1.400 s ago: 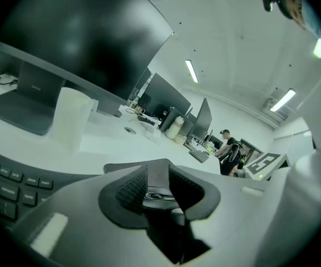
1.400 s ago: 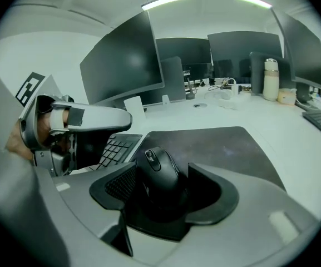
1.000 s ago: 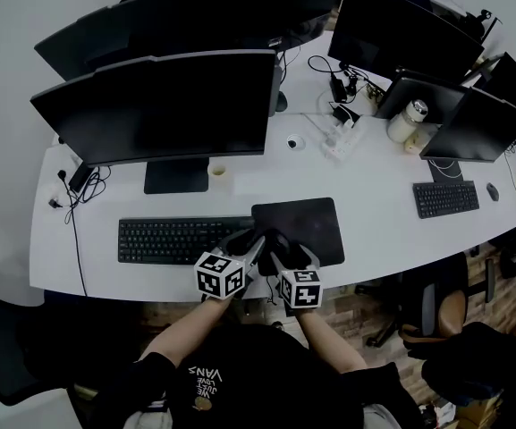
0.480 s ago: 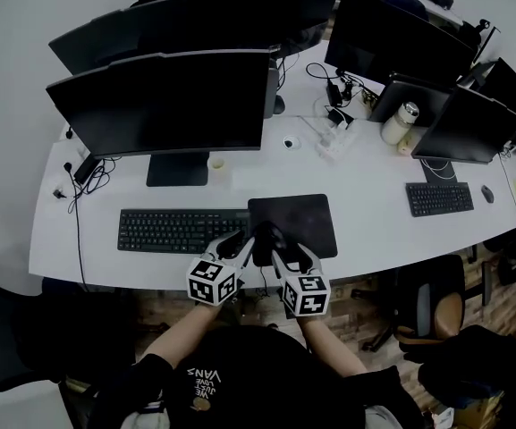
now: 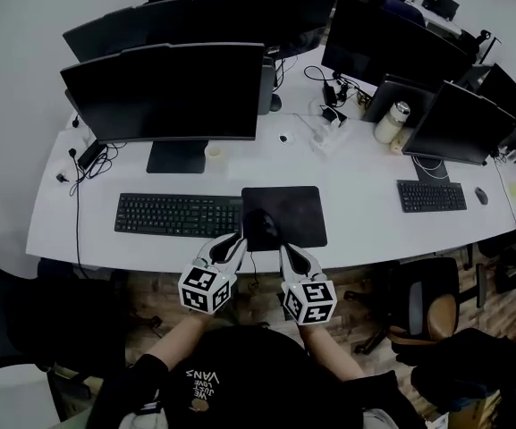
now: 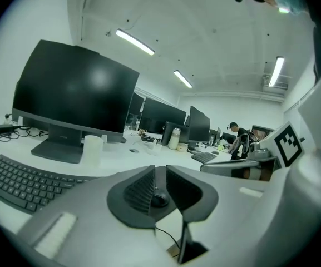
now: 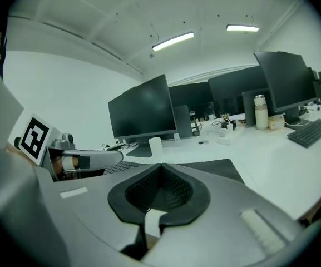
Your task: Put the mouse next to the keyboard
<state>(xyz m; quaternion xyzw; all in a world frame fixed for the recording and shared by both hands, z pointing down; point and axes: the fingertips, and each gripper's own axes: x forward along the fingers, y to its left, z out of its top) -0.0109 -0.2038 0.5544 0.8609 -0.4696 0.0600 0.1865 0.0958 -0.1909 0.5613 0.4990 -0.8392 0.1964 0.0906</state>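
A black wired mouse lies on the left edge of the black mouse pad, just right of the black keyboard. My left gripper hovers at the desk's front edge, short of the mouse. Its jaws have just been closing and still show a narrow gap. In the left gripper view the mouse shows through that gap, beyond the pads and untouched by my left gripper. My right gripper hangs beside it, pads together on nothing. In the right gripper view my right gripper is shut with the pad ahead.
A large monitor and a white cup stand behind the keyboard. The mouse's cable hangs over the white desk's front edge. A second keyboard, a bottle and more monitors are to the right. An office chair stands below right.
Both grippers have drawn back from the mouse toward me and risen, off the desk's front edge. The right jaws went from wide to shut. The left jaws narrowed. The mouse stays on the pad.
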